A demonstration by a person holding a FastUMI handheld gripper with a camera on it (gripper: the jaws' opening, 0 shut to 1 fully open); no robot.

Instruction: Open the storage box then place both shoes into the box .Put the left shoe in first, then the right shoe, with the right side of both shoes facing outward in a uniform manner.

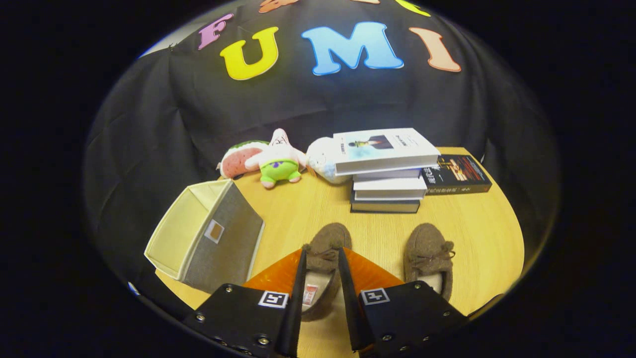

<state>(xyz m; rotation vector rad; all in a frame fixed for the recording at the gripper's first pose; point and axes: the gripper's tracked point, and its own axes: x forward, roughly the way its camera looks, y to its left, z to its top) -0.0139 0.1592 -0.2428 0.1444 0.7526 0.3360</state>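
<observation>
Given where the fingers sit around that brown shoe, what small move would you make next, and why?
Probably close the gripper. Its fingers flank the left-hand shoe without visibly pressing it, and the storage box beside them already lies open, so gripping that shoe seems the next step.

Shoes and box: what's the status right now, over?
Gripper fingers either side of left shoe, grip unclear. Right shoe waits beside. Storage box open. Nothing between.

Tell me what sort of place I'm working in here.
Likely a staged demo booth: a round wooden table against black cloth, with stacked books, plush toys, and fingers straddling a brown shoe.
</observation>
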